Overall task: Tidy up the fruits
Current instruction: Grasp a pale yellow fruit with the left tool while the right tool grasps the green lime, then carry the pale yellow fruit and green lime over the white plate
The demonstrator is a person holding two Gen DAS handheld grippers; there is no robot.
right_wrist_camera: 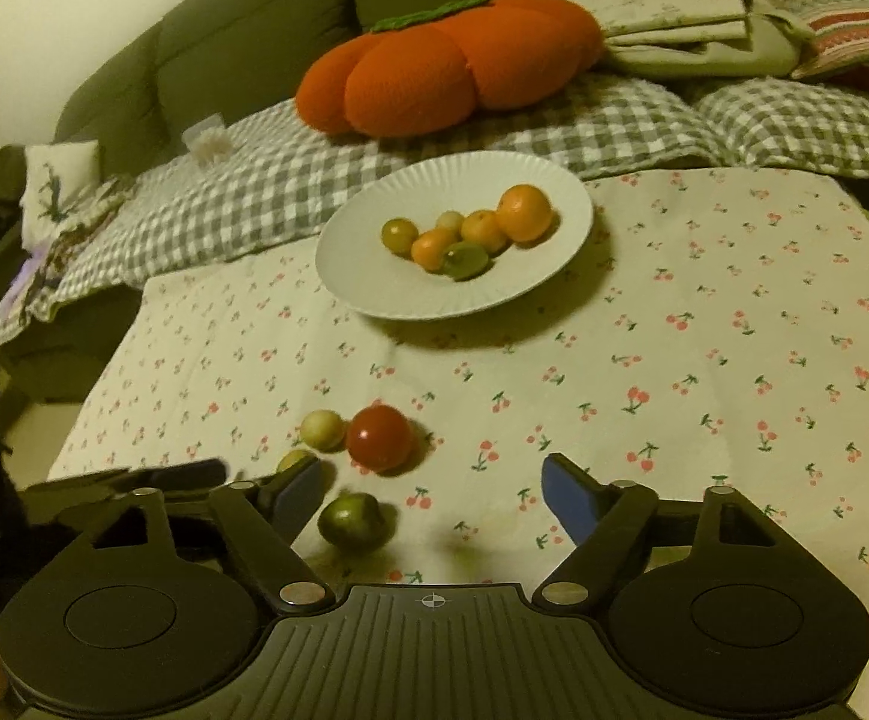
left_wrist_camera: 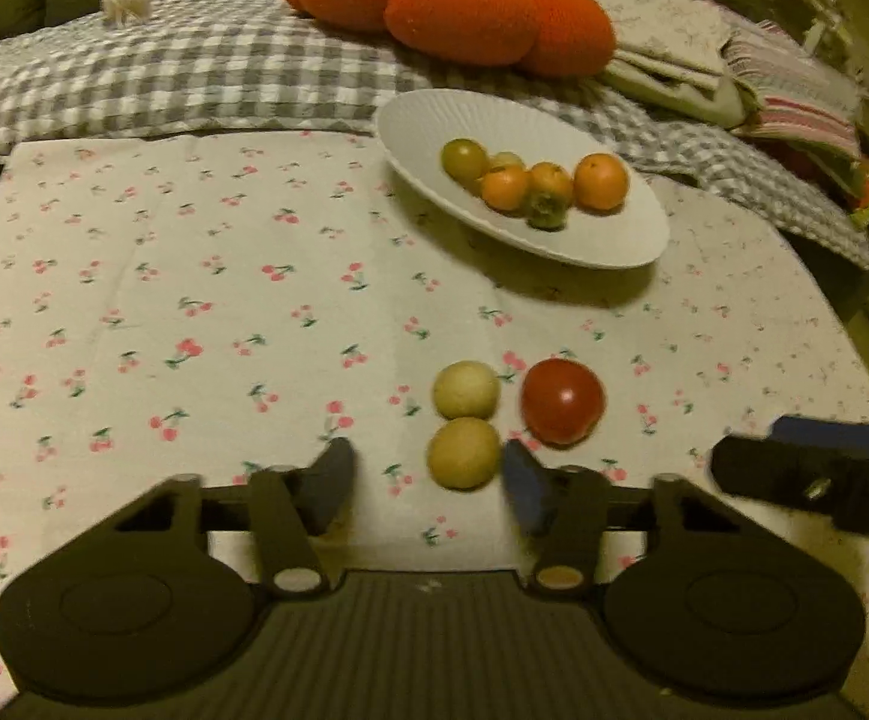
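My left gripper (left_wrist_camera: 428,480) hangs low over the cherry-print cloth (left_wrist_camera: 164,312) with its jaws part-way apart and nothing pressed between the pads. A pale yellow-green fruit (left_wrist_camera: 464,453) lies between the fingertips, crowded toward the right-hand finger (left_wrist_camera: 524,483) and just beside it; I cannot tell whether that pad touches it. A second pale fruit (left_wrist_camera: 466,389) sits just beyond the first, touching or nearly so, and a red tomato (left_wrist_camera: 563,401) rests just beside both, ahead of the right-hand finger.

My right gripper (right_wrist_camera: 431,498) stands wider, jaws well apart and holding nothing. A dark green fruit (right_wrist_camera: 353,521) lies on the cloth just inside its left-hand finger (right_wrist_camera: 299,495), leaving most of the gap bare. The tomato (right_wrist_camera: 380,438) sits just beyond that fingertip.

Farther off, the white plate (left_wrist_camera: 422,120) holds three orange fruits, two greenish ones and a pale one huddled together. Behind it an orange pumpkin cushion (left_wrist_camera: 452,0) rests on a grey checked blanket (left_wrist_camera: 164,78).
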